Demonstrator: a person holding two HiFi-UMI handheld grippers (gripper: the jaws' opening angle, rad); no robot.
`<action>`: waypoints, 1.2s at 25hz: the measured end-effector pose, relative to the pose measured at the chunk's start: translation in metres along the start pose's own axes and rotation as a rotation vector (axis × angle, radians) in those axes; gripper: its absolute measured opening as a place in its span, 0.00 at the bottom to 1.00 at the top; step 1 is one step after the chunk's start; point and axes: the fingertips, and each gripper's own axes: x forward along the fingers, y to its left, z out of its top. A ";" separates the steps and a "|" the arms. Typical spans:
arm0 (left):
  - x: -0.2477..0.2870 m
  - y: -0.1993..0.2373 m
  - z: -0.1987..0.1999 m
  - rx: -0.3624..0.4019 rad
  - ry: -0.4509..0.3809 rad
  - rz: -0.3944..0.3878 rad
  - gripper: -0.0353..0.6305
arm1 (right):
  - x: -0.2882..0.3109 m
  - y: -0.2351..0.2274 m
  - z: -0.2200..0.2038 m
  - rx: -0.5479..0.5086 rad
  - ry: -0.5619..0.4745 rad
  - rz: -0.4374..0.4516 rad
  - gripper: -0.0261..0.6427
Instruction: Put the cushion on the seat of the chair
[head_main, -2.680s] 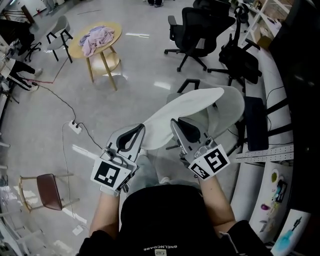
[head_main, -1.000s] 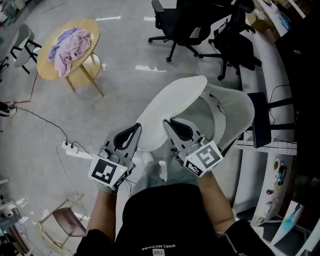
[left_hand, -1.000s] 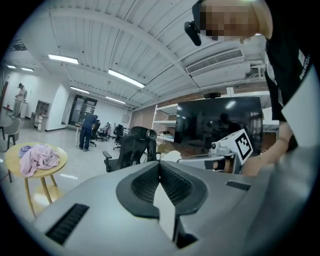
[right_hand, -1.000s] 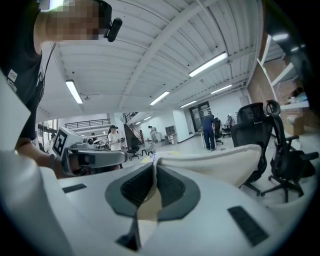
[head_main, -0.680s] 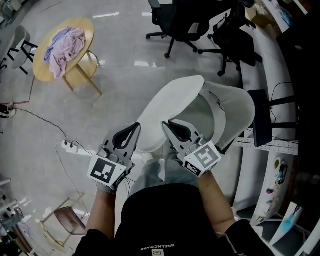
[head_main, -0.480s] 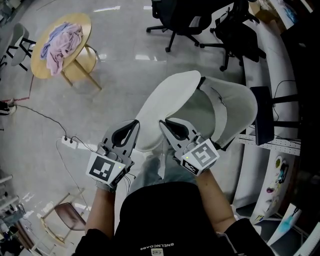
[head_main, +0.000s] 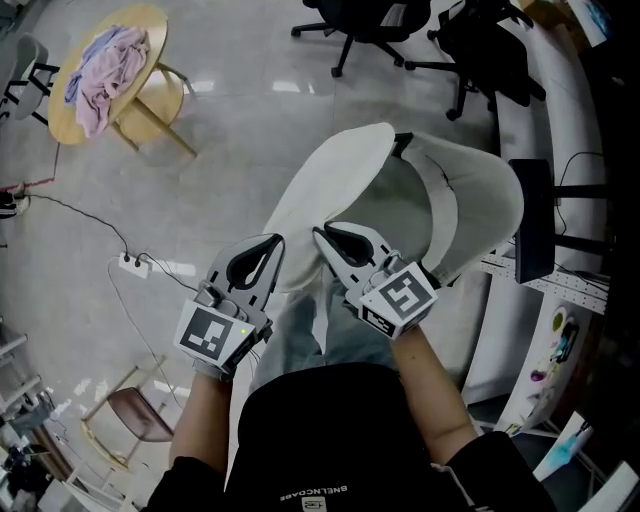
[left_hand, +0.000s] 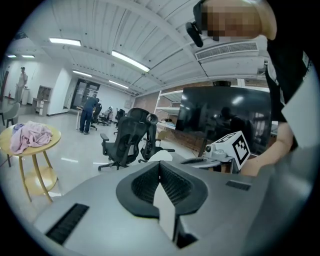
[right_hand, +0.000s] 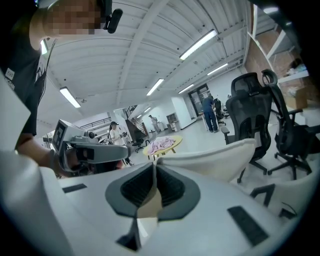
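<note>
Both my grippers grip the near edge of the white cushion (head_main: 335, 185) and hold it off the floor. In the head view it slants away from me over the white shell chair (head_main: 487, 190), with its far end up by the top of the backrest. I cannot tell whether it touches the seat.

The left gripper (head_main: 272, 248) has its jaws pressed together on a thin strip of the cushion's edge, as its own view shows. The right gripper (head_main: 325, 236), just beside it, is pinched down on the same edge, and in its view the cushion runs off to the right past the jaws.

Well apart on the grey floor, at upper left, stands a round wooden table (head_main: 150, 25) with a pink cloth (head_main: 95, 65) heaped on it. Black office chairs (head_main: 370, 20) stand beyond the shell chair.
</note>
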 end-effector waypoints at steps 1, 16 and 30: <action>0.003 0.000 -0.004 -0.003 0.007 0.002 0.07 | 0.000 -0.003 -0.004 0.002 0.009 0.004 0.08; 0.042 0.003 -0.067 -0.063 0.092 0.021 0.07 | -0.003 -0.047 -0.074 0.053 0.142 0.042 0.08; 0.068 0.002 -0.116 -0.142 0.130 0.051 0.07 | -0.012 -0.082 -0.127 0.066 0.247 0.064 0.08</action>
